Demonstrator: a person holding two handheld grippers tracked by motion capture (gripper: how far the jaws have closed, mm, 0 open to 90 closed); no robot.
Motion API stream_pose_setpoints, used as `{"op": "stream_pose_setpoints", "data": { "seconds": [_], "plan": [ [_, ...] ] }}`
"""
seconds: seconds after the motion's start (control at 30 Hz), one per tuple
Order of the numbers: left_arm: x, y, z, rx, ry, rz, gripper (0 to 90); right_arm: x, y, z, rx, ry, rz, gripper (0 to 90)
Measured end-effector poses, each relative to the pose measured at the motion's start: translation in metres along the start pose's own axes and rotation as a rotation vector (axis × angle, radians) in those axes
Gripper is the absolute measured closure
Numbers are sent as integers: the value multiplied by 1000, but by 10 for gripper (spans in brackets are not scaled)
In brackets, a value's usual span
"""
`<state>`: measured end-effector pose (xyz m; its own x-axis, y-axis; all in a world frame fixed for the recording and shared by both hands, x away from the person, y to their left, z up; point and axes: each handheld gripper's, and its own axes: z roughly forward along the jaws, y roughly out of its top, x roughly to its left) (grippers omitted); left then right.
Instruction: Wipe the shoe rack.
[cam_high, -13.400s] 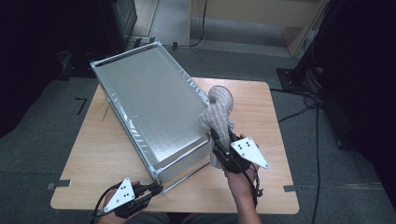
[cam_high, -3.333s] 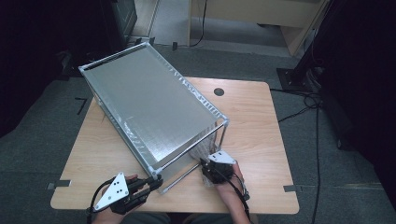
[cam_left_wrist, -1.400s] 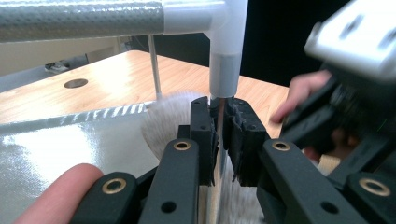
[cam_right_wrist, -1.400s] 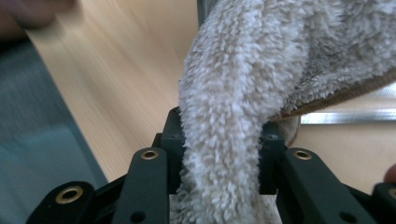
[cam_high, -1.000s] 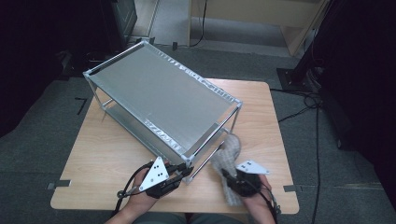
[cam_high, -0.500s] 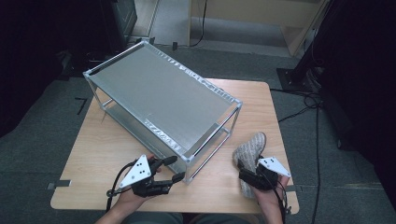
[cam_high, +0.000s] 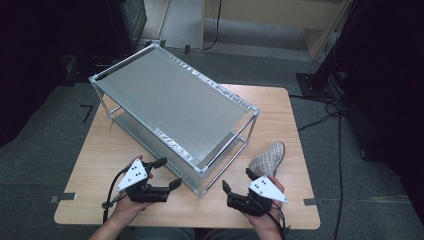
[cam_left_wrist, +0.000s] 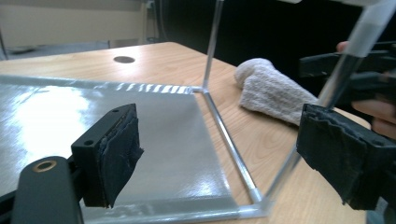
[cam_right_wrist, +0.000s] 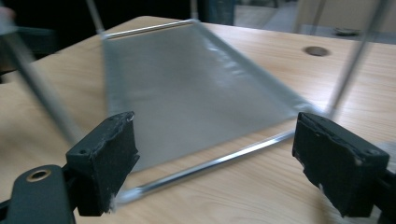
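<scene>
Shelf rack, shiny and silver, stands on the wooden desk in the middle of the high view, with its top tray up and its lower tray near the wood. We see its near corner post low in the middle of the frame, between our two hands.

Our left hand-held gripper sits at the lower left of the high view, just beside the rack's near edge. Its jaws have just been opening and stand wide apart. In the left gripper view nothing is pressed between them; the lower tray lies behind them, and the corner post rises by the right-side jaw.

Our right hand-held gripper sits at the lower right, a little away from the rack's corner. Its jaws are wide apart too, with nothing between them.

A grey knitted sock lies on the desk at the right, just beyond the right hand-held gripper and close to the rack's right end. It is not held.
</scene>
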<state>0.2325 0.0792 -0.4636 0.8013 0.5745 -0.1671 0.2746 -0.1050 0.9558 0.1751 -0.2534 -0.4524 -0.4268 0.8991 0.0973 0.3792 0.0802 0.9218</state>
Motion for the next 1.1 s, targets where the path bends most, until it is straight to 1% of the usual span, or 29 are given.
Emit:
{"op": "stream_pose_setpoints", "data": {
  "seconds": [0.07, 0.17, 0.23, 0.27, 0.37, 0.4, 0.47, 0.5, 0.53, 0.57, 0.6, 0.7, 0.77, 0.83, 0.97, 1.07, 1.1],
  "plan": [
    [2, -1, 0, 5, 10, -2, 132, 11, 0, 3, 0, 37, -10, 145],
    [6, -2, -1, 11, 16, -17, 130, 26, -1, 7, 0, 81, -31, 149],
    [9, -3, -1, 19, 40, -18, 109, 35, -1, 10, 2, 101, -42, 152],
    [10, -4, -1, 20, 45, -22, 107, 39, -2, 12, 2, 106, -50, 157],
    [16, -4, -5, 23, 66, -27, 104, 50, -3, 18, 8, 132, -64, 199],
    [18, -5, -6, 21, 75, -34, 103, 54, -3, 19, 4, 131, -70, 236],
    [23, -5, -9, 19, 92, -45, 101, 59, -4, 22, -21, 123, -83, 379],
    [24, -6, -10, 15, 97, -52, 101, 61, -5, 23, -34, 131, -82, 451],
    [24, -6, -10, 15, 97, -52, 101, 63, -5, 24, -40, 140, -88, 505],
    [27, -6, -12, 16, 107, -56, 101, 63, -5, 24, -40, 140, -88, 505],
    [32, -7, -14, 17, 119, -60, 101, 67, -6, 26, -48, 152, -106, 612],
    [39, -8, -17, 11, 145, -76, 101, 68, -8, 28, -51, 136, -111, 708],
    [43, -8, -19, 13, 164, -79, 101, 67, -9, 28, -51, 148, -106, 774],
    [46, -9, -20, 9, 186, -80, 101, 66, -10, 28, -52, 138, -115, 813],
    [52, -9, -23, 6, 218, -87, 102, 61, -11, 26, -57, 122, -131, 822],
    [59, -10, -26, 10, 246, -91, 102, 53, -12, 23, -58, 106, -127, 824],
    [60, -10, -27, 4, 250, -96, 102, 50, -12, 22, -60, 96, -125, 825]
  ]
}}
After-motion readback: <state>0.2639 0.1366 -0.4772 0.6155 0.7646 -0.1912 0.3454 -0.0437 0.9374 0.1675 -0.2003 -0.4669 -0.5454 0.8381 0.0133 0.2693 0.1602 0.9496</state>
